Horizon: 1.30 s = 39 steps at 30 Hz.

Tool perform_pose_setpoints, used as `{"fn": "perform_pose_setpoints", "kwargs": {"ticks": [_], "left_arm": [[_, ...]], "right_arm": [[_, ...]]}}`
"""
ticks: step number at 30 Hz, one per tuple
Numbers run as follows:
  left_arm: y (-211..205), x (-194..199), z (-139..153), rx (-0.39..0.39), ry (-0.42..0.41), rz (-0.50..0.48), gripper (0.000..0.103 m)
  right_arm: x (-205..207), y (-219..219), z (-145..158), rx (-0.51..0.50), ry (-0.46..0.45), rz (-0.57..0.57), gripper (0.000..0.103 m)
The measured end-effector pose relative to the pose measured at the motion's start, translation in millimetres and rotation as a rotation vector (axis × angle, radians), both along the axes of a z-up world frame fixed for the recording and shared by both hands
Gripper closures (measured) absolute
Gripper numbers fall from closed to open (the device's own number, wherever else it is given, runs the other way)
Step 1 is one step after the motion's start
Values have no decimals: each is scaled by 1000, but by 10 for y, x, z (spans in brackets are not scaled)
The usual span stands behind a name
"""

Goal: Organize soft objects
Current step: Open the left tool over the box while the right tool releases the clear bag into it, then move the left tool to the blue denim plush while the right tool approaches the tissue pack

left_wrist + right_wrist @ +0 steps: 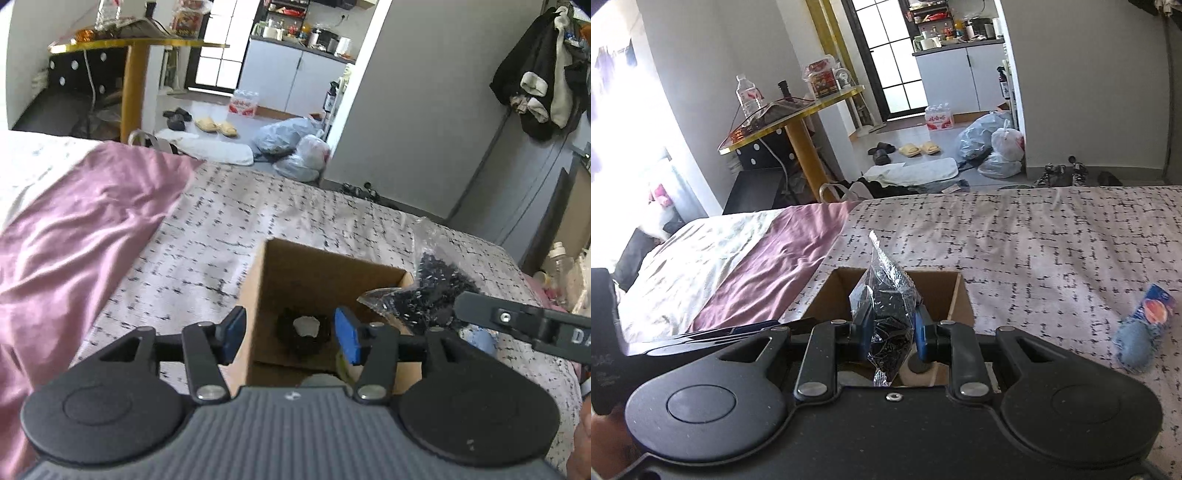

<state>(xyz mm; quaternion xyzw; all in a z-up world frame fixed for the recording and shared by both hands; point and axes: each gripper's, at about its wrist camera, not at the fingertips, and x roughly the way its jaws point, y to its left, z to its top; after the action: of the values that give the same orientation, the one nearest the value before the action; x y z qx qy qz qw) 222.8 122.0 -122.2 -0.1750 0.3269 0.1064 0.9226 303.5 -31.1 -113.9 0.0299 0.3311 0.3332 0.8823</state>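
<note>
An open cardboard box (317,269) stands on the patterned bed cover. My left gripper (291,336) hangs open right above it, with nothing between its blue pads. Below them, on the box floor, lies a dark rolled item with a white centre (304,330). A clear plastic bag of dark fabric (886,314) is pinched between the blue pads of my right gripper (892,332), which holds it upright over the near part of the box (956,295). The same bag (432,284) shows at the box's right edge in the left wrist view, with the right gripper's finger (476,306) beside it.
A blue soft item with an orange-and-blue label (1141,328) lies on the bed to the right. A pink satin quilt (74,229) covers the bed's left side. Beyond the bed are a gold-edged table (798,114), slippers, filled plastic bags (993,144) and a kitchen.
</note>
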Motion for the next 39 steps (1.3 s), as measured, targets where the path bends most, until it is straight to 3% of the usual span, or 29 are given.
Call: {"fn": "perform_pose_setpoints", "kwargs": {"ticks": [7, 16, 23, 27, 31, 36, 39], "left_arm": [[62, -154, 91, 7, -13, 34, 46], [73, -317, 133, 33, 18, 33, 44], [-60, -315, 192, 30, 45, 16, 25], [-182, -275, 232, 92, 76, 27, 13], [-286, -280, 322, 77, 80, 0, 5], [-456, -295, 456, 104, 61, -26, 0], [-574, -264, 527, 114, 63, -44, 0]], "right_arm": [[27, 141, 10, 16, 2, 13, 80], [-46, 48, -18, 41, 38, 27, 62], [-193, -387, -11, 53, 62, -43, 60], [-243, -604, -14, 44, 67, -63, 60], [-274, -814, 18, 43, 65, -90, 60], [-313, -1074, 76, 56, 55, -120, 54], [-358, -1238, 121, 65, 48, -138, 45]]}}
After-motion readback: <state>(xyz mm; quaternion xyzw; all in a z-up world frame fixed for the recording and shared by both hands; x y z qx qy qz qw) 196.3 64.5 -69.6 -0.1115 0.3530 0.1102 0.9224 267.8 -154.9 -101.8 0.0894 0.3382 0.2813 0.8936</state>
